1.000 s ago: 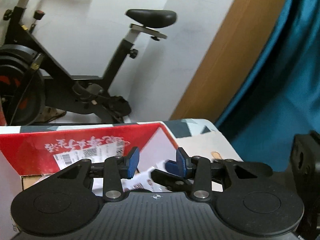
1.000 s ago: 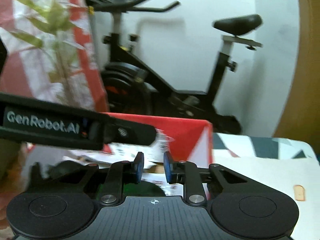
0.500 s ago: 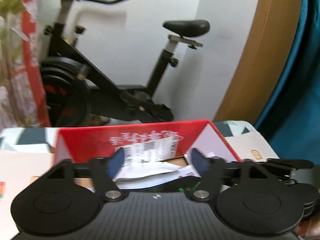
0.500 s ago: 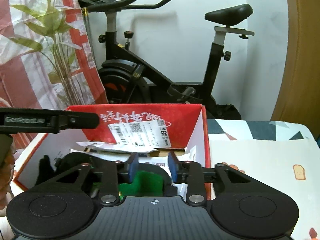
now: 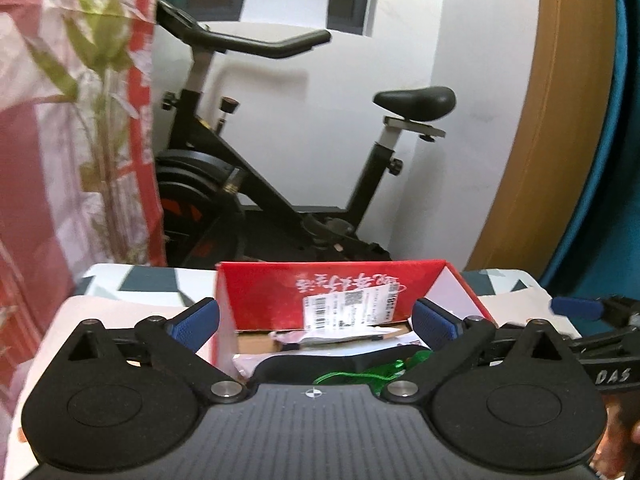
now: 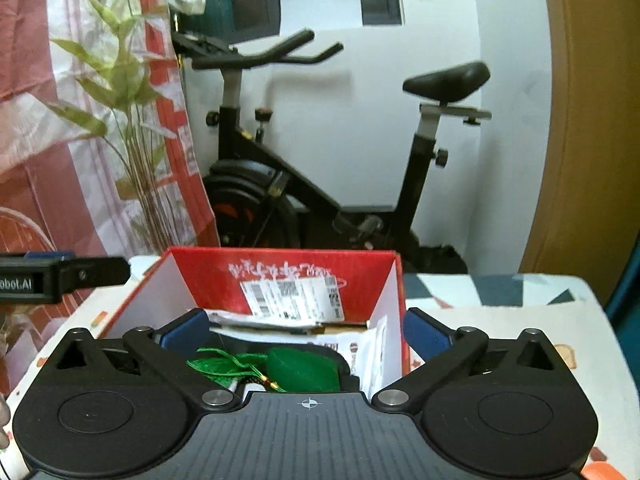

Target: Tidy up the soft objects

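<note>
A red cardboard box [image 5: 332, 292] with a white shipping label stands on the patterned table; it also shows in the right wrist view [image 6: 280, 276]. Inside lie a green felt piece [image 6: 300, 368], a green drawstring pouch [image 6: 216, 364], a dark soft item [image 5: 316, 368] and white papers [image 6: 280, 324]. My left gripper [image 5: 316, 322] is open and empty, hovering before the box. My right gripper [image 6: 306, 330] is open and empty over the box's near side. The left gripper's arm [image 6: 60, 276] shows at the left of the right wrist view.
A black exercise bike [image 5: 280, 184] stands behind the table against a white wall. A red and white curtain with a green plant [image 6: 120, 128] hangs at left. A wooden door frame [image 5: 540, 140] and a blue curtain are at right. The table cloth [image 6: 500, 320] surrounds the box.
Both grippers have opened wide and pulled back and up from the box. The left wrist view has swung left, so the box is now centred before it.
</note>
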Demonstrator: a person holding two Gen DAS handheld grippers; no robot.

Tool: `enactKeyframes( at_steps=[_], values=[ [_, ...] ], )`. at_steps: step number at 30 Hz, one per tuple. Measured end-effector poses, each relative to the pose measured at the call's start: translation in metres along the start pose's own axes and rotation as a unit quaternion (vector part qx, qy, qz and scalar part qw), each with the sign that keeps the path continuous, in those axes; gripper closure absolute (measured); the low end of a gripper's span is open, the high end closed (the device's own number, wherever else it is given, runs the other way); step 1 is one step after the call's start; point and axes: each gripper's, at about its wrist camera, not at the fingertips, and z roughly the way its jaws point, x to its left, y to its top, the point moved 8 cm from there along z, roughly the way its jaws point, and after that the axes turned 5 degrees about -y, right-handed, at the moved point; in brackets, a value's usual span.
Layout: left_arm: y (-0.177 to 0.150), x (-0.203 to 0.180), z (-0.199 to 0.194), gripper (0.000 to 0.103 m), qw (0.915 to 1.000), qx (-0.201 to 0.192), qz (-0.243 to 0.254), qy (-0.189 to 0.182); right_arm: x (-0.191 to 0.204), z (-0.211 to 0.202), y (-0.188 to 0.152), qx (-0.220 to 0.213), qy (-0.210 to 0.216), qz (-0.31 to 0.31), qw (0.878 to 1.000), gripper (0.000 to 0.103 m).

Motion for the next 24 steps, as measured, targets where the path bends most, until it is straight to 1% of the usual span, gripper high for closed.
enactKeyframes(
  at_steps=[4, 8, 13, 14, 18, 20, 22, 24],
  values=[
    [0.001, 0.005, -0.025, 0.0, 0.9996, -0.012, -0.01, 0.023, 0.001, -0.021, 0.007, -0.011, -0.013, 0.006, 1.0, 0.0],
    [0.003, 0.007, -0.048, 0.0, 0.9986, -0.026, -0.02, 0.04, 0.001, -0.043, 0.013, -0.025, -0.016, 0.008, 1.0, 0.0],
    [0.009, 0.005, -0.08, 0.0, 0.9951, -0.047, -0.008, 0.087, 0.005, -0.068, 0.016, -0.034, -0.026, 0.009, 0.999, 0.0],
    [0.01, 0.004, -0.087, 0.0, 0.9946, -0.052, -0.008, 0.09, 0.006, -0.074, 0.017, -0.036, -0.026, 0.008, 0.999, 0.0],
    [0.011, -0.001, -0.115, 0.0, 0.9943, -0.074, -0.014, 0.075, 0.011, -0.103, 0.016, -0.051, -0.018, 0.011, 0.998, 0.0],
    [0.009, -0.004, -0.129, 0.0, 0.9935, -0.075, -0.013, 0.085, 0.013, -0.117, 0.015, -0.058, -0.014, 0.014, 0.998, 0.0],
    [0.007, -0.008, -0.141, 0.0, 0.9928, -0.066, -0.003, 0.1, 0.014, -0.131, 0.014, -0.065, -0.012, 0.016, 0.998, 0.0],
    [0.005, -0.012, -0.155, 0.0, 0.9914, -0.07, 0.004, 0.111, 0.016, -0.146, 0.011, -0.072, -0.012, 0.016, 0.997, 0.0]
  ],
)
